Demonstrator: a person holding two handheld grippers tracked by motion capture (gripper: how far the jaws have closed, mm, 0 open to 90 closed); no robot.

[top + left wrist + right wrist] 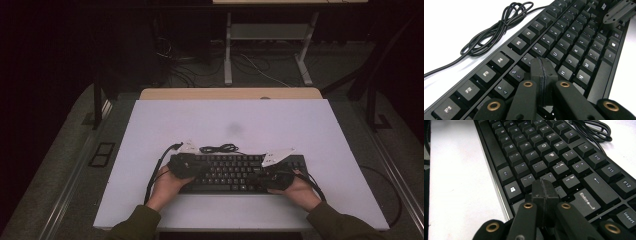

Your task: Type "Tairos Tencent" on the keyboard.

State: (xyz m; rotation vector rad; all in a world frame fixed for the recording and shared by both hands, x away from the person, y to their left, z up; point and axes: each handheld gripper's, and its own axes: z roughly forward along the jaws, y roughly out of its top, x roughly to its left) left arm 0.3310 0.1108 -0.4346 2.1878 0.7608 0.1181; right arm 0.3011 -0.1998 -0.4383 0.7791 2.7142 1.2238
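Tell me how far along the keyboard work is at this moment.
Done: the keyboard lies flat on the white table, its cable bundled behind it. In hand: both hands are in position, the left gripper and right gripper shut, tips poised over the keys. Left: whether any key is pressed cannot be told.

Black keyboard (235,172), full-size with white legends, lies flat on the white table, lower centre of the high view, long side running left-right. Its black cable (219,148) sits in a loose coil just above the top edge, touching the table, centre frame.
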